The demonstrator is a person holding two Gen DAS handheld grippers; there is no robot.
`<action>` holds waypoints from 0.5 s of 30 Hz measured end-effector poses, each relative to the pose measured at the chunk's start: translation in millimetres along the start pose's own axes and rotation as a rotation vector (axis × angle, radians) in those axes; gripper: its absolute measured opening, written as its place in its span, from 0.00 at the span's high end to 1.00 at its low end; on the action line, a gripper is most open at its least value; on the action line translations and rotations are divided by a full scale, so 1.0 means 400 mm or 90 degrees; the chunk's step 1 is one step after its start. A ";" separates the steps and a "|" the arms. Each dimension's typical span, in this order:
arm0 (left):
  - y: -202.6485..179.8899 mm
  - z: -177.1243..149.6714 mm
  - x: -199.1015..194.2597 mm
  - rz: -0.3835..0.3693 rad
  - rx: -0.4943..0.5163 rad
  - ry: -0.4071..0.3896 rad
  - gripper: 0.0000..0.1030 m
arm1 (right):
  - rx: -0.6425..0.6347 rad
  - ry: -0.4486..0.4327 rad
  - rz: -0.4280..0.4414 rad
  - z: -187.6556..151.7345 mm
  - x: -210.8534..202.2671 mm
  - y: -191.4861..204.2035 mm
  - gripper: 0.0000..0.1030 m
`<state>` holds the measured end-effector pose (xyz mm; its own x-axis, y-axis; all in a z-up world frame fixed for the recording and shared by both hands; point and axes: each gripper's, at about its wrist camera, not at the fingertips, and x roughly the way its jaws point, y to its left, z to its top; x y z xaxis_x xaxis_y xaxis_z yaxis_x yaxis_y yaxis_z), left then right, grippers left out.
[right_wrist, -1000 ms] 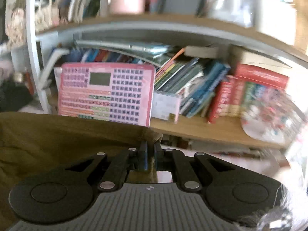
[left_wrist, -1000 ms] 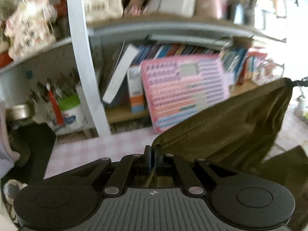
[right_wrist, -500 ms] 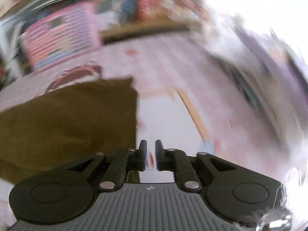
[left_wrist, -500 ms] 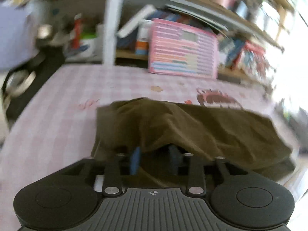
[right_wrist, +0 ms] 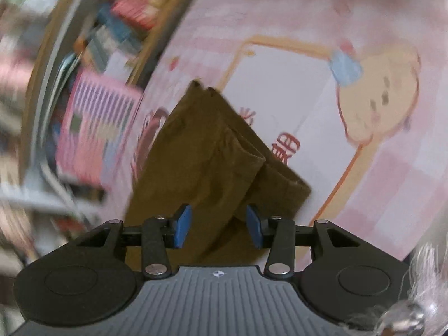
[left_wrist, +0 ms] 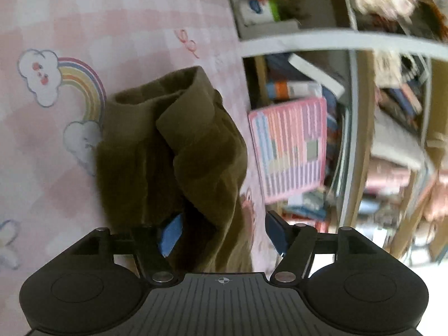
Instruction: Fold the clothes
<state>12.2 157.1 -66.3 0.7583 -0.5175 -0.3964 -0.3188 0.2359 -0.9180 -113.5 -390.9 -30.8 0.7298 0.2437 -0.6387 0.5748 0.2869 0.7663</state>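
While both spread, olive garment [left_wrist: 179, 151] lies between fingers [right_wrist: 183, 225].

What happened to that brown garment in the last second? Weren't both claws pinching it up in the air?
Yes. Both were shut on it, holding it up before the bookshelf. Now the brown garment lies bunched on the pink tablecloth, and the left gripper and right gripper have opened and let go. The pink board stayed on its shelf.

Cluttered bookshelf [left_wrist: 364, 128] (blurred) beside pink-checked tablecloth [left_wrist: 112, 28]

Both wrist views look down, close and rolled sideways, sharing the olive garment [left_wrist: 173, 151] [right_wrist: 212, 151] and pink sheet [left_wrist: 70, 22] [right_wrist: 378, 190].
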 end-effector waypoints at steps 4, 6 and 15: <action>-0.032 0.021 0.030 0.074 -0.003 -0.043 0.60 | 0.078 0.005 -0.017 0.025 0.045 -0.024 0.64; -0.056 0.029 0.036 0.101 0.019 -0.054 0.86 | 0.085 0.007 -0.025 0.034 0.058 -0.016 0.69; -0.339 0.030 -0.020 -0.037 0.245 -0.078 0.96 | -0.235 -0.073 0.088 0.122 -0.033 0.309 0.97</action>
<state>56.0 139.0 61.6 0.8385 -0.4426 -0.3179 -0.0548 0.5120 -0.8572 -33.9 -403.9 75.8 0.8393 0.2043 -0.5038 0.3128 0.5764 0.7549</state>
